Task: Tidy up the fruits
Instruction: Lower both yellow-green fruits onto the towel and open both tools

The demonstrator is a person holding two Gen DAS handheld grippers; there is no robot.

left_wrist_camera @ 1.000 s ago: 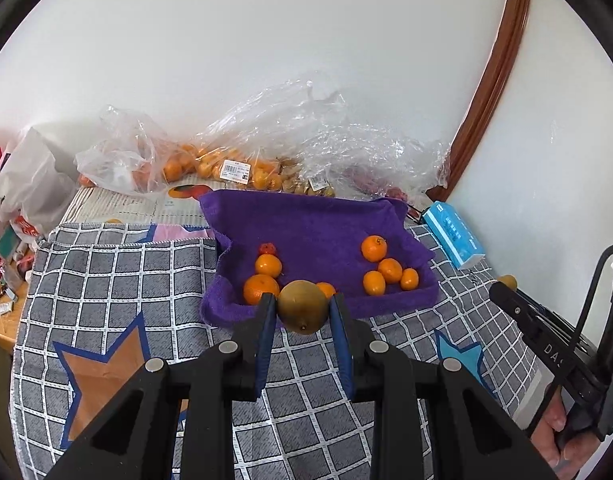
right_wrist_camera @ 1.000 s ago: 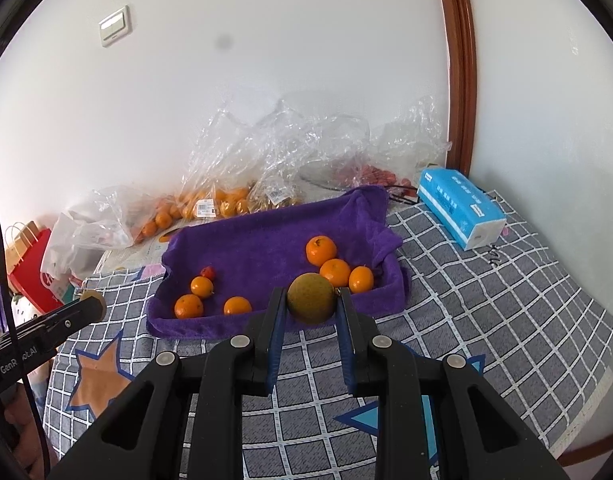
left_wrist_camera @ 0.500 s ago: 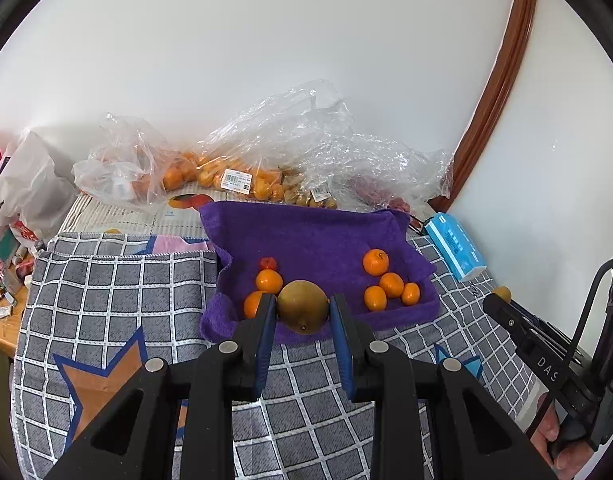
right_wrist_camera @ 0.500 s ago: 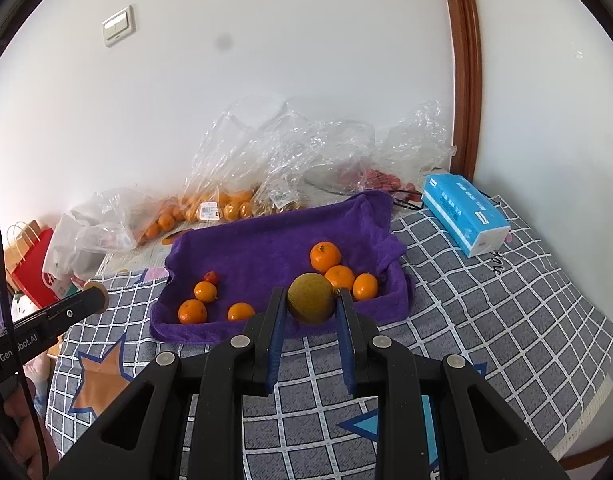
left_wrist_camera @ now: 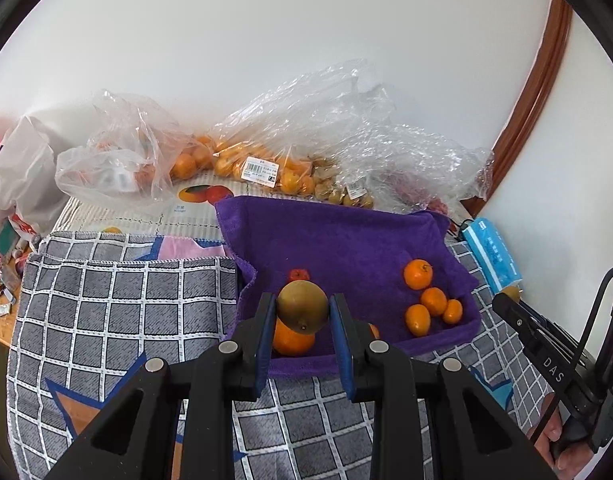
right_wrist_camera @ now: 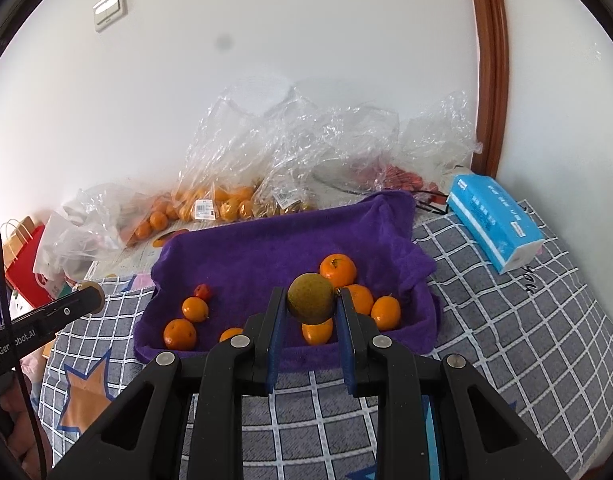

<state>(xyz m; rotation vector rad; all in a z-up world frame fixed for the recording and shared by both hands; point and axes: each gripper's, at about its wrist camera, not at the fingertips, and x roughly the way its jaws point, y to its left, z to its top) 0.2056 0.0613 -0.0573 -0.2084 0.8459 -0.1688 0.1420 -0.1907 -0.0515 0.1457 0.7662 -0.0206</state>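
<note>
Altogether two brown-green fruits are clamped, one by the left gripper (left_wrist_camera: 302, 312) and one by the right gripper (right_wrist_camera: 311, 305), above a purple cloth-lined tray (right_wrist_camera: 266, 248) where eight oranges and one small red fruit are counted on a checked tablecloth (right_wrist_camera: 486, 340) against a white wall.

On the body of my right gripper (left_wrist_camera: 510, 298), seen from my left one, I read the white letters "DAS". On the body of my left gripper (right_wrist_camera: 94, 295), seen from my right one, I read "Gen" and "bot.AI", with the middle letters unclear. The white price labels (left_wrist_camera: 260, 171) on the clear fruit bags (left_wrist_camera: 306, 136) carry barcodes and print too small to read. The blue tissue pack (right_wrist_camera: 494, 226) bears print I cannot make out.
</note>
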